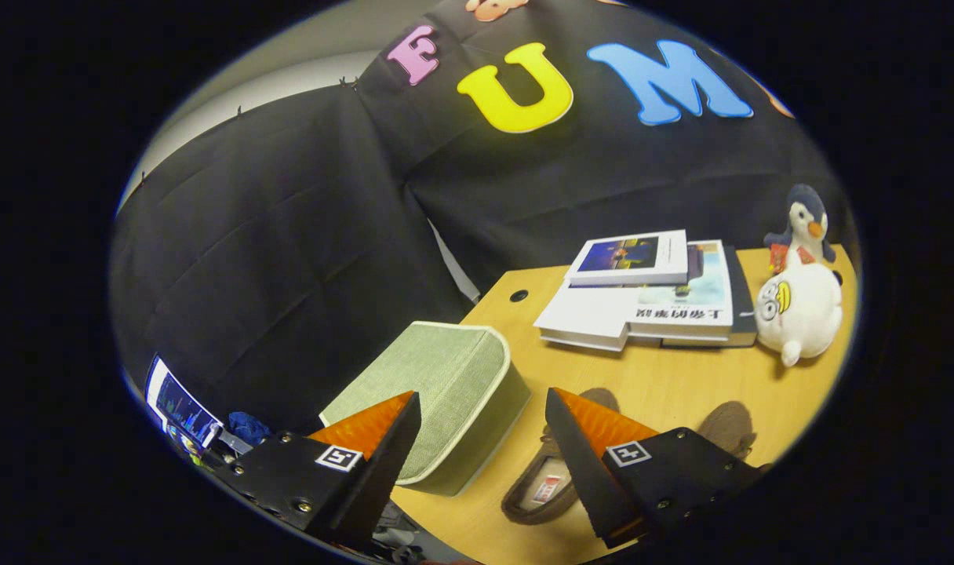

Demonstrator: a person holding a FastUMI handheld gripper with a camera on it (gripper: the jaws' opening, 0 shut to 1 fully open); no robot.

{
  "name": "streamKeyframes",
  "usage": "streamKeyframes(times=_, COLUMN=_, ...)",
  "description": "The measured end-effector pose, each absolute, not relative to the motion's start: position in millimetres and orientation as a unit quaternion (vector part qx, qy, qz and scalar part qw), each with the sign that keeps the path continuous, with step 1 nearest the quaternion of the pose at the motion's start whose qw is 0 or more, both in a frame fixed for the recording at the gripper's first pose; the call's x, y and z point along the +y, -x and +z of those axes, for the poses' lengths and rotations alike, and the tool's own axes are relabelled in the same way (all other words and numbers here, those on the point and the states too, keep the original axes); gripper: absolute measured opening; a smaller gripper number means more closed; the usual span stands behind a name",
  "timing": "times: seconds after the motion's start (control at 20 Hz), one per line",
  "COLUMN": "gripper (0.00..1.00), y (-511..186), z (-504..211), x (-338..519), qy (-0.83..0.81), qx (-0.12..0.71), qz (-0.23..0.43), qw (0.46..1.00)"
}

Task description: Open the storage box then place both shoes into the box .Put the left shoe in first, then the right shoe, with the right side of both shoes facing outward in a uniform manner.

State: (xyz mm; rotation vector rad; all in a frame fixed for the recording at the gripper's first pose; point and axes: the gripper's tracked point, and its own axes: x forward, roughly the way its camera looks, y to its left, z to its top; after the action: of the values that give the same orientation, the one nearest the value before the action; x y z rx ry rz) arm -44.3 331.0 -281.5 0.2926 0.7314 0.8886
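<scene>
A green fabric storage box (438,392) with a pale rim stands closed on the wooden table (665,384), just ahead of my left finger. Two brown slip-on shoes lie to its right. One shoe (544,482) shows its insole opening between my fingers and is partly hidden by the right finger. The other shoe (726,428) peeks out beyond the right finger. My gripper (483,408) hangs above the table edge, open, with nothing between its fingers.
A stack of books (649,302) lies farther back on the table. Two plush toys stand at the far right: a white one (802,310) and a penguin (802,224) behind it. A cable hole (518,296) sits near the table's left edge. A screen (180,408) glows low left.
</scene>
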Motion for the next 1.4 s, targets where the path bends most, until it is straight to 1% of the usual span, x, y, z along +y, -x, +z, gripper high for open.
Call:
streamKeyframes(times=0.15, gripper=0.97, y=53, z=-309, x=351, qy=-0.183, qx=0.398, qz=0.440, qw=0.784)
streamKeyframes(times=0.2, gripper=0.95, y=55, z=-317, x=363, qy=-0.204, qx=0.413, qz=0.444, qw=0.768)
streamKeyframes(times=0.25, gripper=0.95, y=55, z=-325, x=374, qy=-0.226, qx=0.427, qz=0.447, qw=0.753)
streamKeyframes(times=0.45, gripper=0.94, y=53, z=-347, x=397, qy=-0.309, qx=0.479, qz=0.439, qw=0.695)
streamKeyframes(times=0.7, gripper=0.94, y=48, z=-350, x=418, qy=-0.420, qx=0.514, qz=0.418, qw=0.620)
streamKeyframes(times=0.85, gripper=0.94, y=45, z=-356, x=425, qy=-0.429, qx=0.519, qz=0.409, qw=0.616)
streamKeyframes(times=0.9, gripper=0.82, y=44, z=-354, x=427, qy=-0.432, qx=0.519, qz=0.409, qw=0.614)
streamKeyframes(times=0.95, gripper=0.82, y=42, z=-351, x=429, qy=-0.435, qx=0.513, qz=0.407, qw=0.619)
streamKeyframes(times=1.05, gripper=0.57, y=40, z=-349, x=431, qy=-0.429, qx=0.511, qz=0.411, qw=0.621)
streamKeyframes(times=1.1, gripper=0.47, y=41, z=-353, x=442, qy=-0.430, qx=0.507, qz=0.405, qw=0.627)
streamKeyframes(times=1.15, gripper=0.37, y=31, z=-342, x=426, qy=-0.434, qx=0.511, qz=0.395, qw=0.628)
streamKeyframes(times=1.2, gripper=0.19, y=30, z=-337, x=426, qy=-0.433, qx=0.515, qz=0.396, qw=0.625)
streamKeyframes(times=1.25, gripper=0.18, y=26, z=-330, x=422, qy=-0.429, qx=0.510, qz=0.399, qw=0.630)
streamKeyframes(times=1.3, gripper=0.09, y=28, z=-335, x=442, qy=-0.414, qx=0.507, qz=0.400, qw=0.641)
streamKeyframes(times=1.4, gripper=0.08, y=27, z=-321, x=431, qy=-0.397, qx=0.510, qz=0.406, qw=0.646)
